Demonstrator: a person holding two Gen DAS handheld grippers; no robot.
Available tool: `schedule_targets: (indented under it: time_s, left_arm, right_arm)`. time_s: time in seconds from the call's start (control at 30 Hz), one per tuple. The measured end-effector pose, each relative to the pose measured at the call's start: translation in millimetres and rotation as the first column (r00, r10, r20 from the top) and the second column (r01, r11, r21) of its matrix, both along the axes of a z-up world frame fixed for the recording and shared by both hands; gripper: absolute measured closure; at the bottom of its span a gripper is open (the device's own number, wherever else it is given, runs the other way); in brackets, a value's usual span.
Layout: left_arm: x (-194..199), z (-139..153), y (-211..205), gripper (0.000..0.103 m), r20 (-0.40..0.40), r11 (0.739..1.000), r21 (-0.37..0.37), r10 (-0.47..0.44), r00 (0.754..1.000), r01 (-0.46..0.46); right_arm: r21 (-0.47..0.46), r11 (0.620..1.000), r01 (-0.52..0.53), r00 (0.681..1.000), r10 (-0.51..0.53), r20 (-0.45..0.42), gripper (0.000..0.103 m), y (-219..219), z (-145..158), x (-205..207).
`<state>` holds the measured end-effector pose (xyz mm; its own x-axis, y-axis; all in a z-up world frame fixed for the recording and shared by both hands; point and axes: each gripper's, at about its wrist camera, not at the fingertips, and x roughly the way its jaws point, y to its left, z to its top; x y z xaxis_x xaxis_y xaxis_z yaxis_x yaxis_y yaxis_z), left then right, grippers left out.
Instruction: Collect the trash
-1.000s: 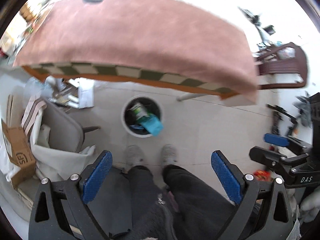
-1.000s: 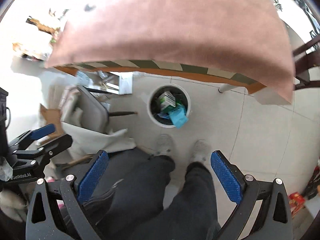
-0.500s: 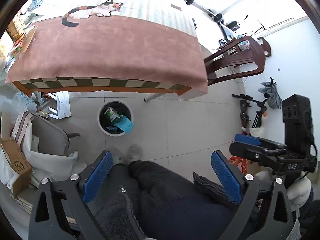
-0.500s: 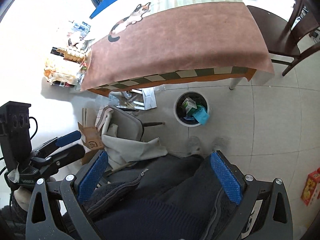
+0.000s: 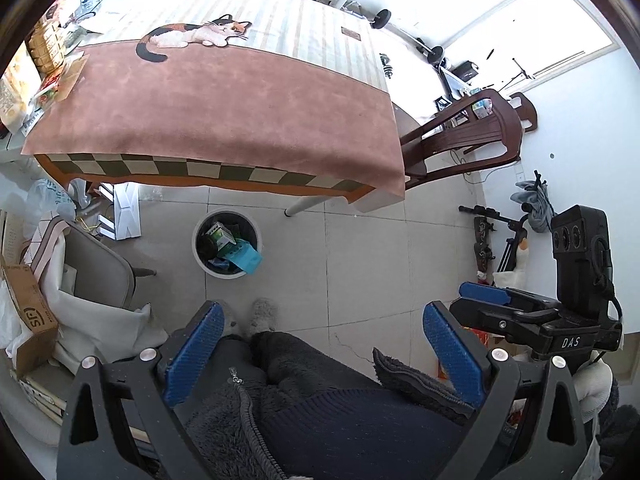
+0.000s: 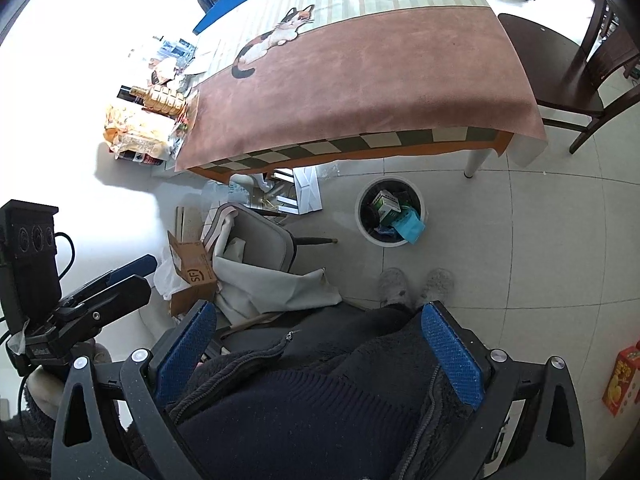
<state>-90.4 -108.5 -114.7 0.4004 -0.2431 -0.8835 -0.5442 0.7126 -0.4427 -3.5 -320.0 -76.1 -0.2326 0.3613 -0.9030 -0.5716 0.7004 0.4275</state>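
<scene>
Both cameras have pulled way up since a second ago, so the whole tabletop shows now instead of just its near edge, and the bin looks a lot smaller and farther off.

Going left to right from the left gripper (image 5: 318,354): off to its far left sits a brown cardboard box (image 5: 30,312), then a grey padded chair (image 5: 96,268) with a pale cloth draped on it. Ahead and a bit left of centre is the round white trash bin (image 5: 227,243) on the tiled floor, stuffed with a green-and-white carton (image 5: 222,237) and a teal wrapper (image 5: 249,258) hanging over its rim. Beyond it stands the table with the pink-brown cat-print cloth (image 5: 224,108), and a dark wooden chair (image 5: 464,136) is off to the right. Blue pads spread wide, nothing between them.

Same deal for the right gripper (image 6: 318,354): fingers wide apart and empty, bin ahead and slightly right. The person's grey slippers (image 6: 416,284) sit just short of the bin, and a red-and-yellow box (image 6: 622,380) is at the far right.
</scene>
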Motion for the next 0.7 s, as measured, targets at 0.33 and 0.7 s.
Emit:
schedule_targets:
  time_s: [0.33, 0.7]
  left_arm:
    - [-1.8, 2.8, -4.6, 0.001, -0.004, 0.999, 0.028, -0.025, 1.0, 0.025]
    - [-2.7, 2.0, -7.1, 0.001, -0.013, 0.999, 0.036, -0.031, 0.999, 0.032]
  right_arm:
    - [-0.001, 1.0, -0.002, 1.0, 0.002, -0.005, 0.0, 2.8, -2.5, -8.6]
    - [-0.007, 1.0, -0.009, 1.0, 0.009, -0.003, 0.0, 6.3, -2.0, -12.0]
